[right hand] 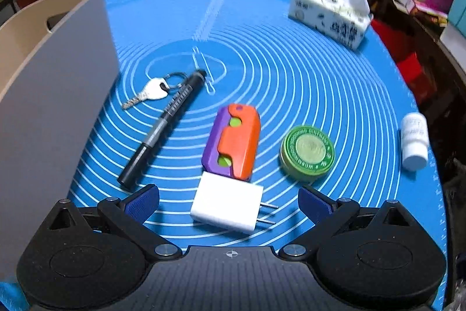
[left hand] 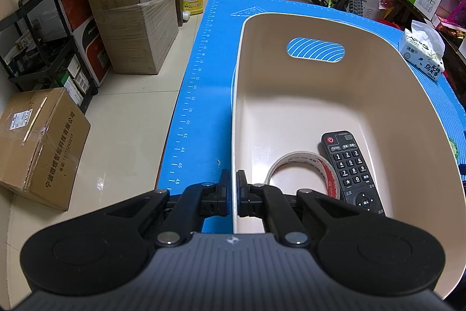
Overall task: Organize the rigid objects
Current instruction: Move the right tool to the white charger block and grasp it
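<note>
While the left gripper (left hand: 233, 188) has its jaws pinched on the near-left rim of the beige plastic bin (left hand: 291, 28), steadying it, the right gripper (right hand: 228, 203) hangs low over the blue silicone mat (right hand: 320, 72) on the counter with jaws spread wide, nothing between them but the white plug-in charger cube (right hand: 227, 206). Step in hand looks like pick-up of the next loose item; the charger is the likely target, lower centre of the right wrist view, prongs pointing right. Next move probably needs a short drop and a squeeze across the cube's flat sides, clear of the prongs and of the orange-and-purple plastic toy block (right hand: 233, 142), which touches its far edge.

Already in the bin, lower right of the left wrist view: black remote control (left hand: 351, 168) and clear tape roll with red print (left hand: 303, 171), side by side.

Left on the mat: black marker pen (right hand: 163, 127) lying diagonal, silver key on a ring (right hand: 151, 92) near its tip, round green tin (right hand: 307, 152) at right, small white bottle (right hand: 413, 140) on its side at the far right edge. All small, hard, light-looking.
</note>
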Demonstrator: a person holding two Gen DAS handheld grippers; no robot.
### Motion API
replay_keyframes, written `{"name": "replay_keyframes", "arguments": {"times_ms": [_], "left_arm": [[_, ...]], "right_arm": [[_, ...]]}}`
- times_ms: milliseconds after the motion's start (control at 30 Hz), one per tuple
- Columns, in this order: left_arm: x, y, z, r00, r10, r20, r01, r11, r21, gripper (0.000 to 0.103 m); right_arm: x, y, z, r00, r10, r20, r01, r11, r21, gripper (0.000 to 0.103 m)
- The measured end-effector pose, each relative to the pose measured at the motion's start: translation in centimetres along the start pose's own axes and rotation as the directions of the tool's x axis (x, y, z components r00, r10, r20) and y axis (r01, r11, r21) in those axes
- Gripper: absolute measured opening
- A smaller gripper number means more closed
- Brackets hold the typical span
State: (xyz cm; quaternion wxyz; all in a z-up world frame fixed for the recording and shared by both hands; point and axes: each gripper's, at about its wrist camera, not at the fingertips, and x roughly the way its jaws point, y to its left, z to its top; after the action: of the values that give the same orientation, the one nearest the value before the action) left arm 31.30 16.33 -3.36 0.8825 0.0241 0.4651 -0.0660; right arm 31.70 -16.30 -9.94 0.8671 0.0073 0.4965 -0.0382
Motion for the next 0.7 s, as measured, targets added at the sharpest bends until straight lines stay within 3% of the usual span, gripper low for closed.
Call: {"name": "replay_keyframes", "arguments": {"times_ms": [133,333,367,633,667,700], "left_arm": [[0.0,0.0,0.0,1.0,-0.001,0.0,0.001,1.0,0.0,0.006],[0.0,0.0,0.0,1.0,-0.001,0.0,0.001,1.0,0.0,0.006],[0.0,0.0,0.0,1.0,-0.001,0.0,0.001,1.0,0.0,0.006],[0.0,-0.1,0.0,1.0,-0.001,0.0,0.001,1.0,0.0,0.006],[0.0,0.0,0.0,1.0,-0.001,0.0,0.001,1.0,0.0,0.006],[0.0,0.0,0.0,1.0,0.0,0.0,0.0,1.0,0.0,0.006]], "right_arm": [[0.8,-0.6,0.1,1.0,-0.004,-0.029,0.005,0.999,0.044,0.089],[0.5,-0.8,-0.2,1.0,0.005,0.01,-0.005,0.997,0.075,0.076],[0.3,-0.7,-0.2,1.0,0.007,0.017,-0.009,0.998,0.07,0.068],[0.1,-0.4,-0.1,1.0,0.0,0.023,-0.001,0.999,0.045,0.064],[-0.3,-0.4,-0.1,0.999,0.016,0.039,-0.018,0.999,0.039,0.054],[-0.6,-0.3,0.1,0.999,0.011,0.043,-0.013,0.999,0.04,0.053]]}}
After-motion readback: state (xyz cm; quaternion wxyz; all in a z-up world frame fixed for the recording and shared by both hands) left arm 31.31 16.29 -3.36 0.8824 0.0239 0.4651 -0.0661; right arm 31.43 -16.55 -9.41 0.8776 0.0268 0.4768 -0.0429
